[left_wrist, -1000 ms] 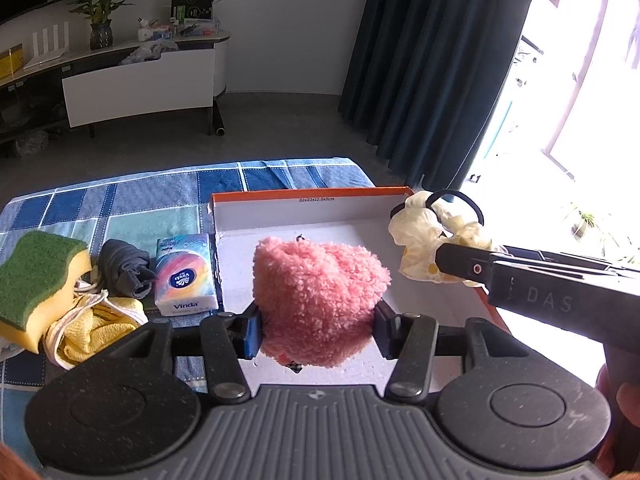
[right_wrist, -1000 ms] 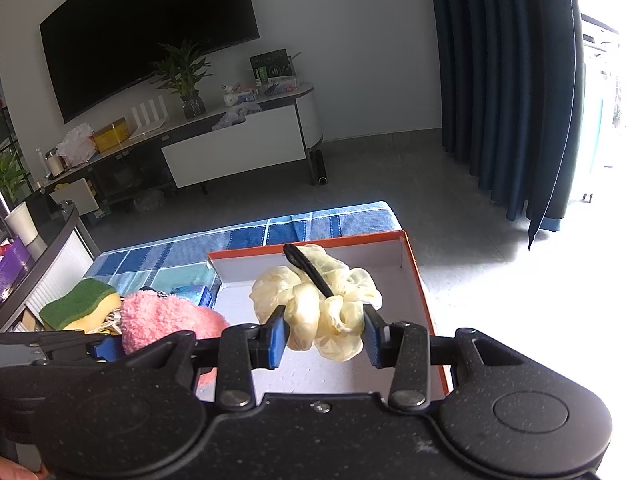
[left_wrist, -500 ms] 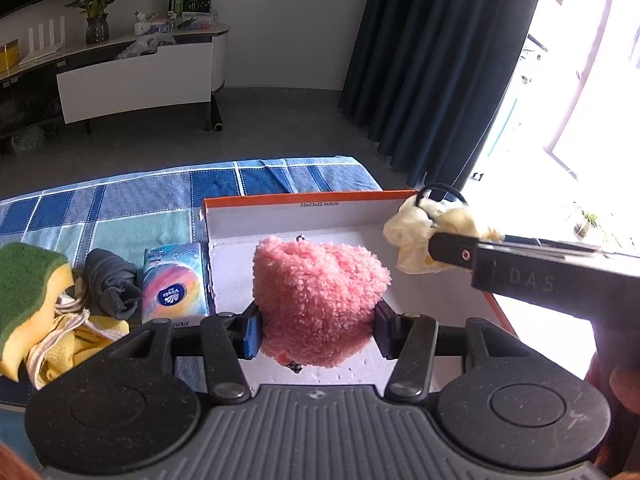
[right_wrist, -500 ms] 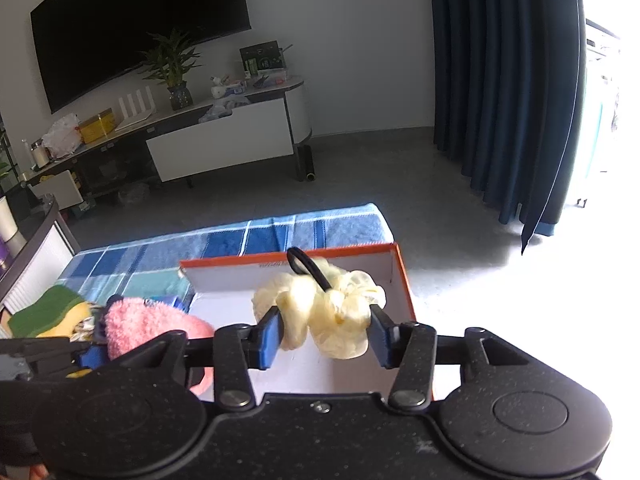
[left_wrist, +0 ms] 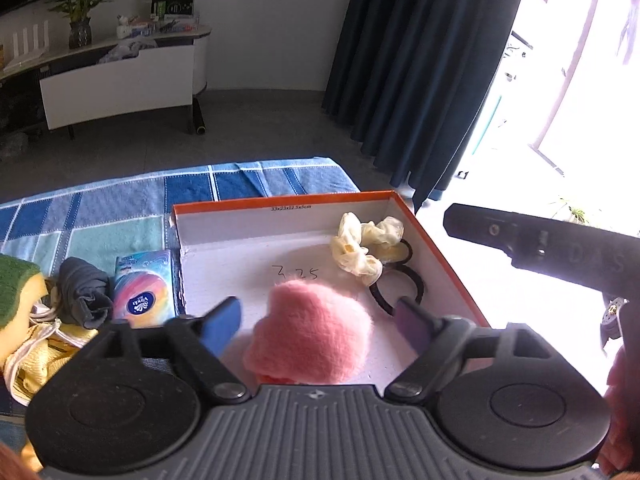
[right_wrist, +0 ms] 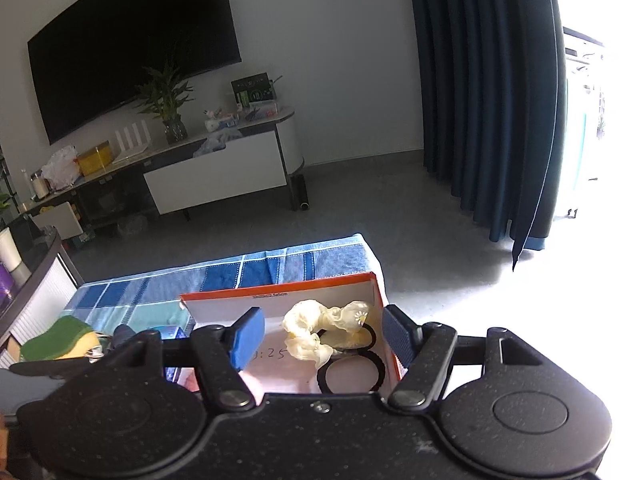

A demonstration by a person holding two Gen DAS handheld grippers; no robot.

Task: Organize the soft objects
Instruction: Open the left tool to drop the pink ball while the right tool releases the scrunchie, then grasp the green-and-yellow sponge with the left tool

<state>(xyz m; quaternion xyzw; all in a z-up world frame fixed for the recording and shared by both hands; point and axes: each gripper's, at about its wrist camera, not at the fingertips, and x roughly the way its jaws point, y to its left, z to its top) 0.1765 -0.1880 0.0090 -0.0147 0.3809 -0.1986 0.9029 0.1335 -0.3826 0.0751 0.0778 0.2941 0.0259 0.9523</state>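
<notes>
**Both soft things let go into the box**

The left gripper (left_wrist: pixel 316 322) is opening, its pads clear of the pink pompom (left_wrist: pixel 310 338), which lies between them on the floor of the box (left_wrist: pixel 280 202). The right gripper (right_wrist: pixel 320 336) is opening too, with the cream scrunchie (right_wrist: pixel 324 330) loose in the box's far right corner. Each should lift straight up, jaws wide, so no fluff snags. The pompom is roundish, with no clear long axis; the scrunchie's black loops trail toward the near wall.

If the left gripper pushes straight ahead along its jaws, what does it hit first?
Most likely the pink fluffy item, lying in the orange box between the opening jaws of the left gripper; depth is hard to judge.
</notes>
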